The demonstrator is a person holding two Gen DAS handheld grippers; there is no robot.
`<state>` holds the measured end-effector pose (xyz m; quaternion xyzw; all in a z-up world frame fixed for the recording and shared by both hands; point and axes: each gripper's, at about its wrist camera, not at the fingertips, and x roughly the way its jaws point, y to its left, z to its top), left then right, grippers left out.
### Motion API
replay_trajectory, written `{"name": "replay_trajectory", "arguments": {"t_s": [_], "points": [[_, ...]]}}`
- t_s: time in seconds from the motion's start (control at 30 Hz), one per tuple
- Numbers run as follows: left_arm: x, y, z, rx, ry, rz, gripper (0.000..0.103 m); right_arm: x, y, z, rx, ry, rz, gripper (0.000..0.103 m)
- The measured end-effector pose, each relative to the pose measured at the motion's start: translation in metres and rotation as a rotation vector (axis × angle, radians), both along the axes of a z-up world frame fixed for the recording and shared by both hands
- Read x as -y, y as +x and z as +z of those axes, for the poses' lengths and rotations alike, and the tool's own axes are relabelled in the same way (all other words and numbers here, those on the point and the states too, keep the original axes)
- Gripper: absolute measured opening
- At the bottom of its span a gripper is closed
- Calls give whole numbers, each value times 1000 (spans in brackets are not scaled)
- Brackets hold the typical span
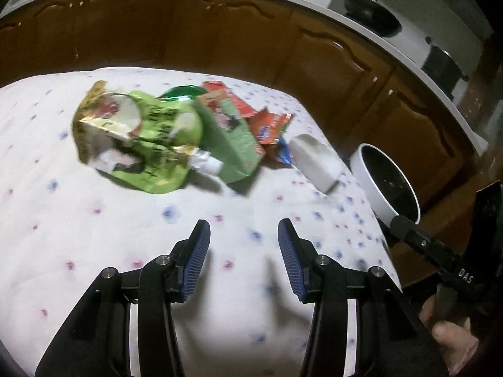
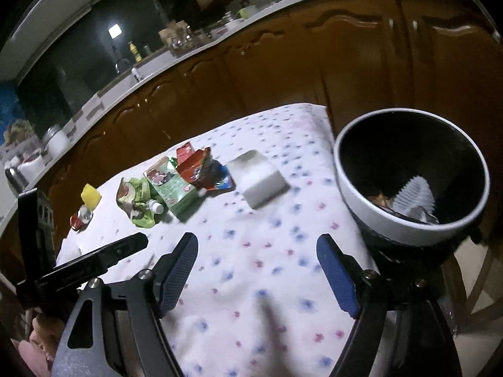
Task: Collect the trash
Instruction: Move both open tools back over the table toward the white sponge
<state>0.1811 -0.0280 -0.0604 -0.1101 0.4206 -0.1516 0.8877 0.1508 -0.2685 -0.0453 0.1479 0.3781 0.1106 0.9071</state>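
Trash lies on a table with a white flowered cloth point(image 1: 94, 226): a crumpled green pouch with a white cap point(image 1: 141, 138) point(image 2: 138, 204), a green carton point(image 1: 229, 135) point(image 2: 173, 188), red and blue wrappers point(image 1: 270, 125) point(image 2: 204, 169) and a white block point(image 1: 317, 160) point(image 2: 261, 179). A white-rimmed dark bin point(image 1: 386, 182) point(image 2: 408, 176) stands off the table's right edge and holds a white paper cup liner point(image 2: 415, 198). My left gripper point(image 1: 243, 257) is open and empty above the cloth, in front of the pouch. My right gripper point(image 2: 257, 273) is open and empty, left of the bin.
A yellow sponge point(image 2: 90, 196) and a small red and clear wrapper point(image 2: 80, 220) lie at the table's far left. Brown cabinets point(image 1: 220, 31) with a white counter run behind the table. The other gripper's body shows at each view's edge point(image 1: 440, 251) point(image 2: 94, 260).
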Motion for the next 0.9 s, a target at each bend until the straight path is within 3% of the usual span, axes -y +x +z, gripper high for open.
{"name": "replay_trajectory", "arguments": {"t_s": [0.23,0.4,0.57,0.77,0.9], "points": [[-3,17,-1,-34,-28,-12,45,-8,23,-3,-6,-29,28,80],[-23,27,3,-39,-49,58,48,-9,44,-3,3,-51,46,80],[-61,45,-6,-100,-122,180,52,-11,69,-7,-6,-75,66,80],[-106,73,-18,-176,-340,307,65,-12,95,-19,-37,-79,65,80],[-113,90,-20,-184,-315,357,65,-16,103,-26,-51,-74,76,78]]}}
